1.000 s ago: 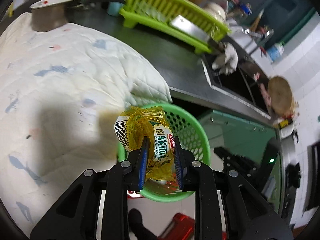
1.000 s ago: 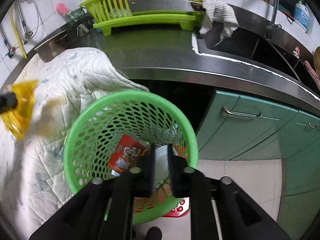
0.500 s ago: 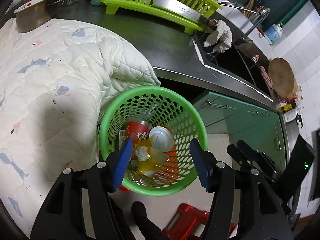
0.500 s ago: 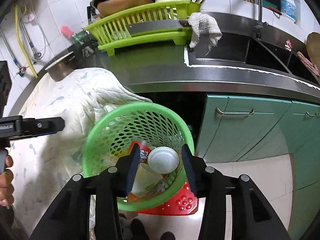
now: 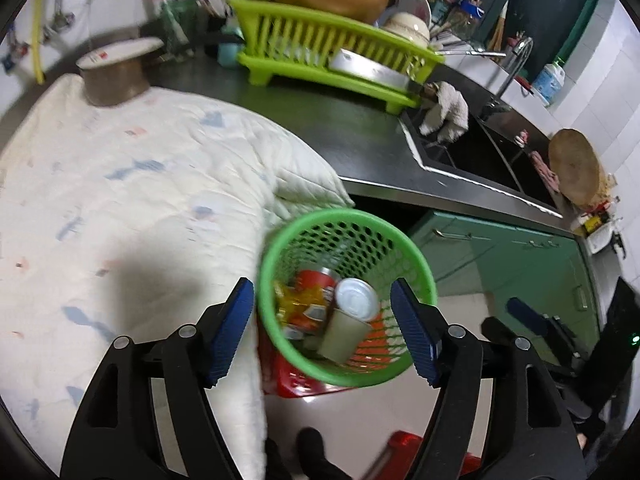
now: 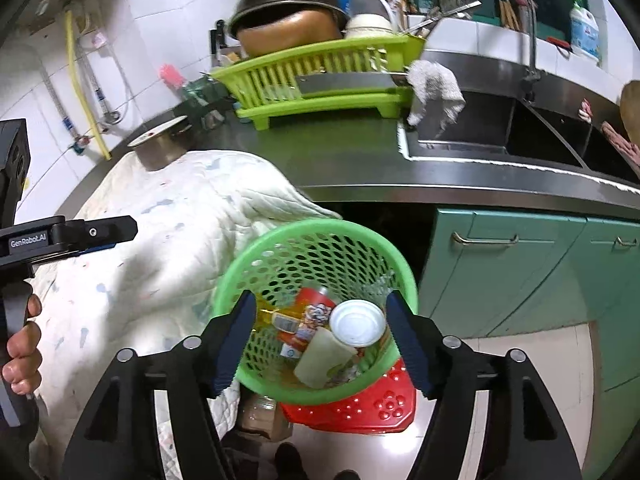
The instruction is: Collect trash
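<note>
I am hovering both tongs above the green basket (image 6: 316,240), left gripper (image 5: 322,332) and right gripper (image 6: 322,340) just spreading, nothing between them; yellow wrapper (image 6: 276,314) and cup (image 6: 340,340) are lying inside (drop finished, I judge), so next I am seeking trash
</note>
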A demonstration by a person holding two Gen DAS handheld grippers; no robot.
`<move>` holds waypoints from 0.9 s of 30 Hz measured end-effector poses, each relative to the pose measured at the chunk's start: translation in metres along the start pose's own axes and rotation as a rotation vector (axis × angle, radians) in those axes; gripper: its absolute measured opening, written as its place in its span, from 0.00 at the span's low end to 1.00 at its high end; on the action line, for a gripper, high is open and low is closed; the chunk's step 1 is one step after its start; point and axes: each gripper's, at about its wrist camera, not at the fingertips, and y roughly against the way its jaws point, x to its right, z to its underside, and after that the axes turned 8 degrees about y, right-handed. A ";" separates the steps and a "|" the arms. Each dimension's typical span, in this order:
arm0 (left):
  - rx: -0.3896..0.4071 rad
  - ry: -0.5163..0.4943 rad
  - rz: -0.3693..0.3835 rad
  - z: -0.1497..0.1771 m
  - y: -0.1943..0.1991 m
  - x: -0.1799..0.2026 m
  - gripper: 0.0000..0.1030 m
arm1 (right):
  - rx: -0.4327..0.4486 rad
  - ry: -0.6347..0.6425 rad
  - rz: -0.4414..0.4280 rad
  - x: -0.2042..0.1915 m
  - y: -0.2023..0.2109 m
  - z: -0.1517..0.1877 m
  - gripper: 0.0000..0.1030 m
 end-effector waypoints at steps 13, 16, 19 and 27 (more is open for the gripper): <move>0.217 0.025 -0.184 0.020 0.078 -0.050 0.83 | 0.067 0.102 -0.102 -0.067 0.028 -0.023 0.82; 0.256 0.038 -0.231 0.026 0.093 -0.065 0.83 | 0.079 0.128 -0.122 -0.085 0.031 -0.029 0.83; 0.304 0.064 -0.279 0.032 0.111 -0.082 0.84 | 0.093 0.150 -0.146 -0.101 0.034 -0.036 0.84; 0.377 0.123 -0.369 0.040 0.155 -0.118 0.95 | 0.115 0.219 -0.198 -0.143 0.034 -0.058 0.86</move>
